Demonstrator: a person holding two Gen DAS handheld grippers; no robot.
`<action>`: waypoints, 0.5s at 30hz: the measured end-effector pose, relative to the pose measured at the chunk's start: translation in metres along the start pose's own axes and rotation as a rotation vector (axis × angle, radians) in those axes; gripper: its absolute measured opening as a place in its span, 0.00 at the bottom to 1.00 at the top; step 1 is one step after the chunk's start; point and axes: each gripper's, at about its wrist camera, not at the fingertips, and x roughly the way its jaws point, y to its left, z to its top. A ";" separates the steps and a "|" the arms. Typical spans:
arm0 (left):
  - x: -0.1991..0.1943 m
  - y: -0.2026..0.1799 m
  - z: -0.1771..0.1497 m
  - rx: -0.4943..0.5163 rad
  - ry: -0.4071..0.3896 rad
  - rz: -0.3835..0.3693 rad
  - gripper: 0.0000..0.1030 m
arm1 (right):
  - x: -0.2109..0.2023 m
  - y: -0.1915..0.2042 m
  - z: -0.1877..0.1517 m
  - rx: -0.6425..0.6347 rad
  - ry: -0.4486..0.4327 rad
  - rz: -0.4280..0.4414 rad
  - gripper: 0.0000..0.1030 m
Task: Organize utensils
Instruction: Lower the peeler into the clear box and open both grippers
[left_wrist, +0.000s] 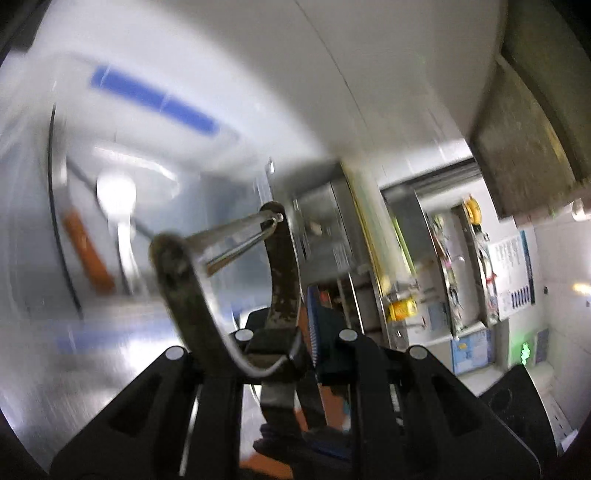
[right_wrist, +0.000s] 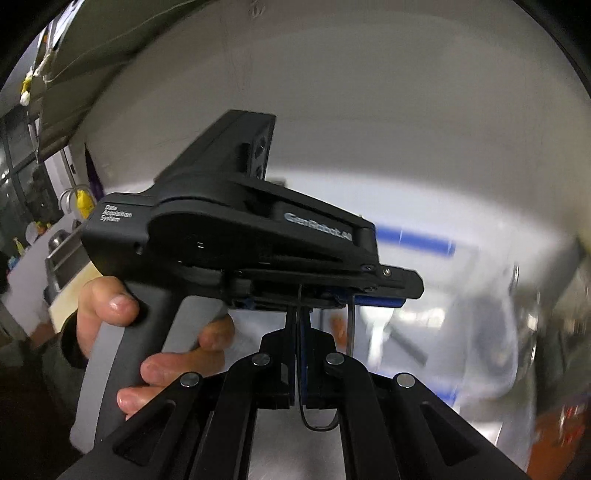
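Item 1, clear plastic bin (left_wrist: 155, 122): translucent, rounded corners, a blue strip (left_wrist: 153, 101) along its far wall. Inside, badly smeared by motion: a white spoon-like utensil (left_wrist: 120, 221), an orange-handled piece (left_wrist: 86, 254), a thin dark rod. I cannot make out exact types or count. The same bin shows in my right wrist view (right_wrist: 461, 295), equally blurred.

Item 2, tongs (left_wrist: 280, 258): a U-shaped strip, dark and mottled, apparently worn metal with a pale edge. Its bend sits down between the fingers of my left hand-held gripper (left_wrist: 271, 354), which is clamped on it; both arms rise above the bin. Across the arm tips runs a shiny wire bar (left_wrist: 236, 242), possibly a locking ring.

Item 3, thin dark wire loop (right_wrist: 319, 417): round-bottomed, hanging between the fingers of my right hand-held gripper (right_wrist: 297, 365), whose jaws are fully closed and pinch it. Its upper end runs behind the left unit and cannot be traced.

Item 4, left unit body (right_wrist: 258, 236), seen from my right wrist: matte black shell with white lettering, grey grip held by my left hand (right_wrist: 147, 343); sleeve cut off at the frame edge.

Item 5, counter (left_wrist: 74, 369): brushed steel, reflective.

Background: white wall, shelving with yellow objects (left_wrist: 402, 308), posters, all too blurred to list.
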 end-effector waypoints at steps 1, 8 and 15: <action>0.005 0.004 0.017 -0.011 -0.002 0.019 0.12 | 0.013 -0.008 0.008 -0.014 0.007 -0.005 0.02; 0.066 0.080 0.073 -0.198 0.100 0.129 0.12 | 0.113 -0.074 0.021 0.090 0.169 0.104 0.02; 0.106 0.139 0.076 -0.316 0.197 0.230 0.11 | 0.182 -0.106 0.006 0.171 0.340 0.176 0.03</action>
